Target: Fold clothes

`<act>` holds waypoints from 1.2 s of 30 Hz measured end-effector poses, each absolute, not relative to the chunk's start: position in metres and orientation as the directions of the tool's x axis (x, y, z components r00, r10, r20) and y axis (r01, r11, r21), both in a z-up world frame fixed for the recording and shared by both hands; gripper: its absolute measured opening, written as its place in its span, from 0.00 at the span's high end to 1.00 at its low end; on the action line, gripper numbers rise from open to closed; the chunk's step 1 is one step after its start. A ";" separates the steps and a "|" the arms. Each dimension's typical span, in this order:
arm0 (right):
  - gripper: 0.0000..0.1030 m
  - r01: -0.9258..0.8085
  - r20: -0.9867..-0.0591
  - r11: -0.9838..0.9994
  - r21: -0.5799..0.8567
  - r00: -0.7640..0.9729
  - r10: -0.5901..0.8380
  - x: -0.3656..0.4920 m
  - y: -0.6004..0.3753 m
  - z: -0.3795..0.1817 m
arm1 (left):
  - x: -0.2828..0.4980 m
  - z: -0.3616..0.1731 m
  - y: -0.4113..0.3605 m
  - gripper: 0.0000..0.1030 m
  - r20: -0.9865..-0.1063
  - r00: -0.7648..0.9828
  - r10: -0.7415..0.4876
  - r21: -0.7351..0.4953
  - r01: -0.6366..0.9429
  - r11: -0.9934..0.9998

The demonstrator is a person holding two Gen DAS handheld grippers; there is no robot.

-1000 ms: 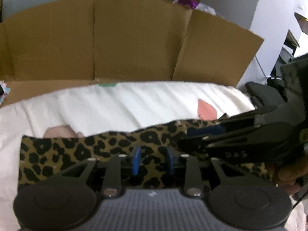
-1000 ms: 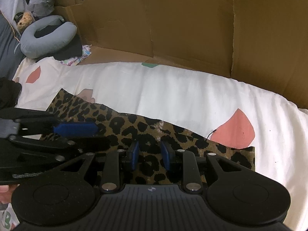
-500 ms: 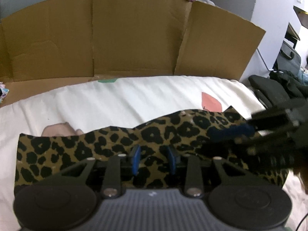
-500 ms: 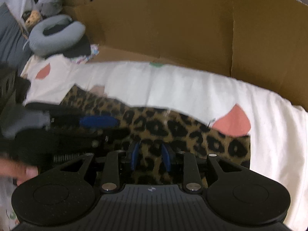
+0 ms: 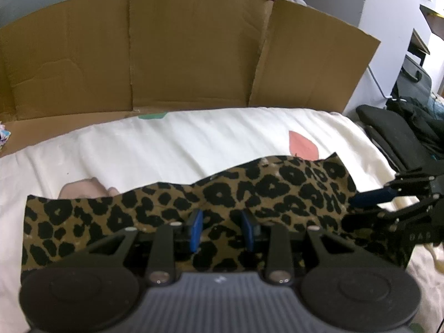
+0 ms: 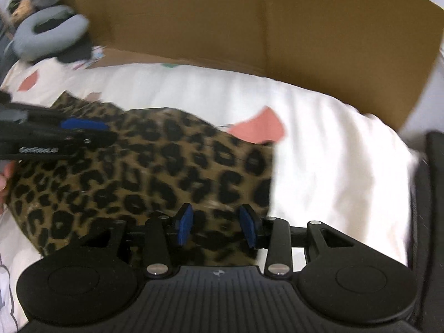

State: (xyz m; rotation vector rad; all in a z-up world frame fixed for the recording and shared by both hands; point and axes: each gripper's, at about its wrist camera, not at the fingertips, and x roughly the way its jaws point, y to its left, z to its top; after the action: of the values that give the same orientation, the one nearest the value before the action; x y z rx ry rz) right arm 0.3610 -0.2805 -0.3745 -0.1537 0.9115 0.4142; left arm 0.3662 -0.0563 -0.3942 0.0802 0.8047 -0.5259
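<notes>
Left wrist view, nearest first: the left hand-held gripper sits low over the leopard-print cloth, its blue pads parted with a clear gap and fabric showing between them; I cannot tell whether they touch it. In the right wrist view, which is blurred, the right hand-held gripper likewise stands released, pads apart over the cloth's near right edge. The cloth lies spread flat across the white bed sheet, which carries coral patches. Beyond the bed stands a brown cardboard wall. Far left in the right wrist view rests a grey neck pillow.
</notes>
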 end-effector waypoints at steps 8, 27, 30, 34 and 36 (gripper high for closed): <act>0.58 -0.395 -0.744 0.910 0.127 0.569 0.351 0.341 -0.285 -0.348 | 0.365 -0.395 -0.057 0.67 -0.706 0.571 -0.418 -0.131 0.474 0.871; 0.58 -0.421 -0.783 0.903 0.080 0.534 0.318 0.289 -0.301 -0.378 | 0.363 -0.388 -0.054 0.67 -0.701 0.578 -0.418 -0.121 0.482 0.868; 0.58 -0.403 -0.783 0.911 0.085 0.538 0.311 0.285 -0.309 -0.378 | 0.360 -0.381 -0.054 0.67 -0.693 0.592 -0.412 -0.110 0.477 0.872; 0.58 -0.370 -0.782 0.927 0.069 0.557 0.280 0.287 -0.307 -0.367 | 0.355 -0.371 -0.052 0.67 -0.681 0.611 -0.404 -0.096 0.471 0.877; 0.58 -0.372 -0.763 0.924 0.085 0.572 0.300 0.287 -0.305 -0.360 | 0.353 -0.367 -0.052 0.67 -0.675 0.620 -0.399 -0.090 0.468 0.879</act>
State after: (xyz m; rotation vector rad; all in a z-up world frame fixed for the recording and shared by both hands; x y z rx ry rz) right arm 0.2868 -0.3048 -0.3597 -0.0888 0.8774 0.3947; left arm 0.3530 -0.0519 -0.3666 0.0985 0.7507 -0.4997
